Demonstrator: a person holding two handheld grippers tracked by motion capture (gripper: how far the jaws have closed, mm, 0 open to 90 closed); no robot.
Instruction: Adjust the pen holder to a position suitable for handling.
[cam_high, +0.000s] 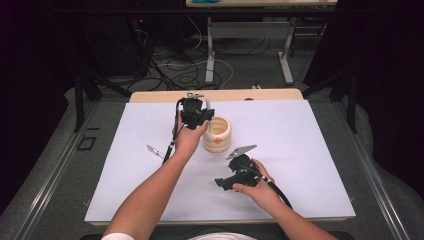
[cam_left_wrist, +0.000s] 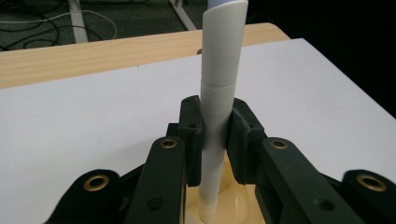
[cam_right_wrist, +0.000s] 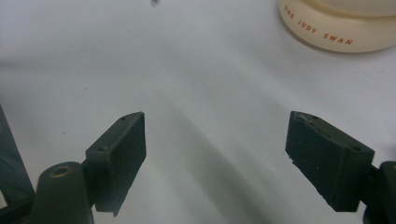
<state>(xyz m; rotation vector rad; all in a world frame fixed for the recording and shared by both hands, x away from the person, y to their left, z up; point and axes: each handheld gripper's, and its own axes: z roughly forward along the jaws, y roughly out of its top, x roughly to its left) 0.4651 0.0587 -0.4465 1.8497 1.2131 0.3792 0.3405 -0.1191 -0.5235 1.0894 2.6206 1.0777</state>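
The cream holder (cam_right_wrist: 336, 28) carries small orange-red capitals around its lower ring, reading "THE JUDY SWAN" in the right gripper view. In the high view the same holder (cam_high: 218, 136) stands near the bench's far edge, its lettering too small to read.

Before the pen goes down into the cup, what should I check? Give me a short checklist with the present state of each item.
1. Left tool shut on the pen: ok, both pads press its barrel.
2. Pen upright: ok, it stands nearly vertical in the left gripper view.
3. Pen tip over the cup opening: ok, the lower end points into the cream interior.
4. Cup standing upright on the white sheet: ok.
5. Right tool out of the way: ok, open, holding nothing, beside the cup.
6. Room inside the cup for the pen: cannot tell.
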